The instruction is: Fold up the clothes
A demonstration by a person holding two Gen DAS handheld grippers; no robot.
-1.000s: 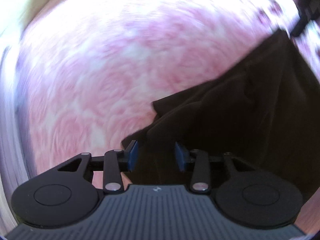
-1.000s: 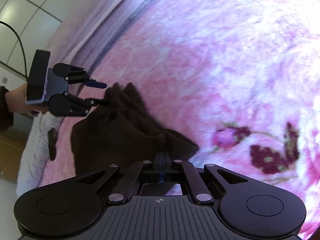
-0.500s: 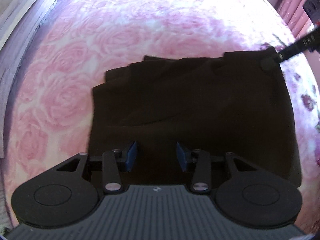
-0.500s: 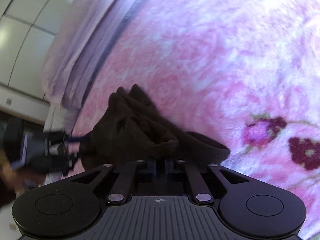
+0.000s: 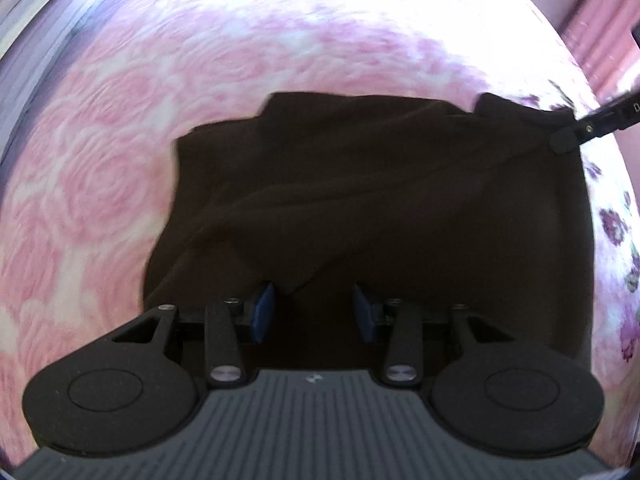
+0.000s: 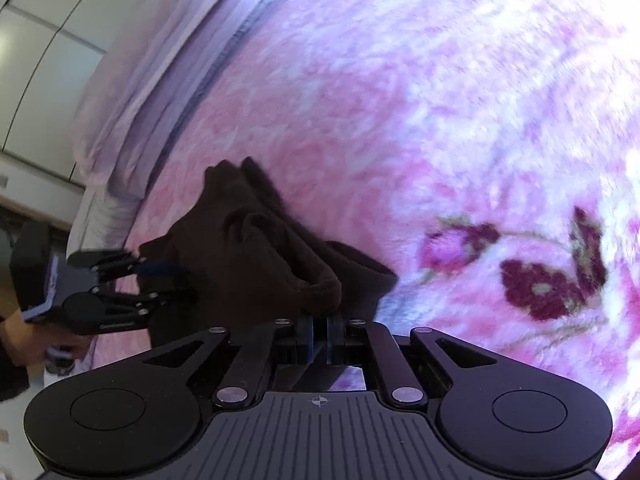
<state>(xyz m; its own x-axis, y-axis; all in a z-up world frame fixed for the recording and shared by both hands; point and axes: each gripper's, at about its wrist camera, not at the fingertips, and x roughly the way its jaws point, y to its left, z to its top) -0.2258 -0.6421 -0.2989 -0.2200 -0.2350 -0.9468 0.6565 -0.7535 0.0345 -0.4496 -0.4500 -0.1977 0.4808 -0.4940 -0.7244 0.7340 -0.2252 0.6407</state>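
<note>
right view only: person's hand [image 6: 28, 336], wall upper left | dark cloth [image 5: 380, 200] rumpled on pink blanket [image 5: 100, 184] | left gripper [image 5: 316, 312] part open, pads clear | right gripper [image 6: 319, 334] pinching cloth edge

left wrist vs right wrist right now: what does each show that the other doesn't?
Left wrist only: the dark garment seen from above, spread across the bed with diagonal creases, the left gripper open over its near edge, and pink curtains at top right.

Right wrist only: the right gripper shut on a bunched edge of the garment, the hand holding the left gripper, white wall panels, and the lilac sheet along the bed's edge.

Both: the garment, the pink rose blanket with its darker purple flowers, and the other gripper at the frame edge.
</note>
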